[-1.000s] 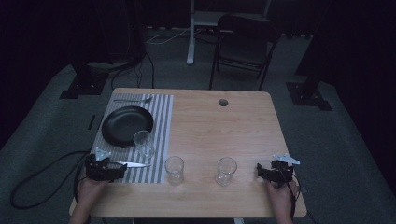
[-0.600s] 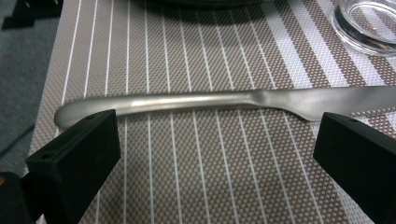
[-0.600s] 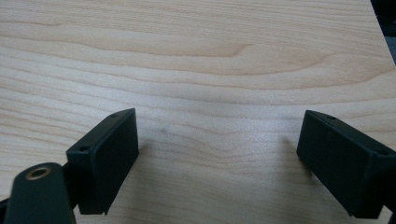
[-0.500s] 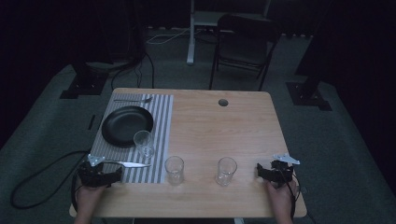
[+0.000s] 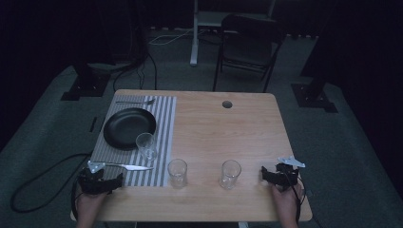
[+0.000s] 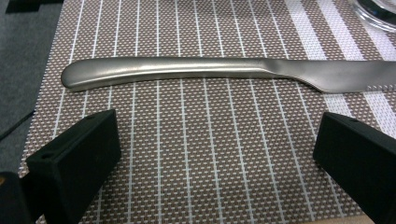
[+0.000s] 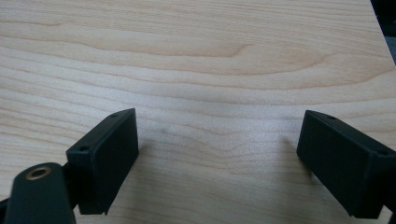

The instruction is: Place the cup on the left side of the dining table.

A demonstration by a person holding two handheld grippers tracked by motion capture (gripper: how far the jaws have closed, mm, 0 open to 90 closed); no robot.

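Note:
A metal knife [image 5: 124,166] lies across the near end of the striped placemat [image 5: 164,123], handle to the left. My left gripper [image 5: 100,180] rests just behind it at the table's front left corner. In the left gripper view it is open [image 6: 217,158], with the knife [image 6: 187,70] lying crosswise beyond the jaws and nothing between them. My right gripper [image 5: 278,176] sits at the front right. It is open [image 7: 219,154] over bare wood [image 7: 210,60].
A black plate [image 5: 129,127] and a fork [image 5: 135,101] lie on the placemat, with a glass [image 5: 146,146] beside the plate. Two more glasses [image 5: 177,173] [image 5: 230,174] stand on the wood near the front. A chair [image 5: 247,42] stands beyond the table.
My left gripper has drawn back from the knife toward the front edge. The knife lies where it was. The right gripper has stayed put.

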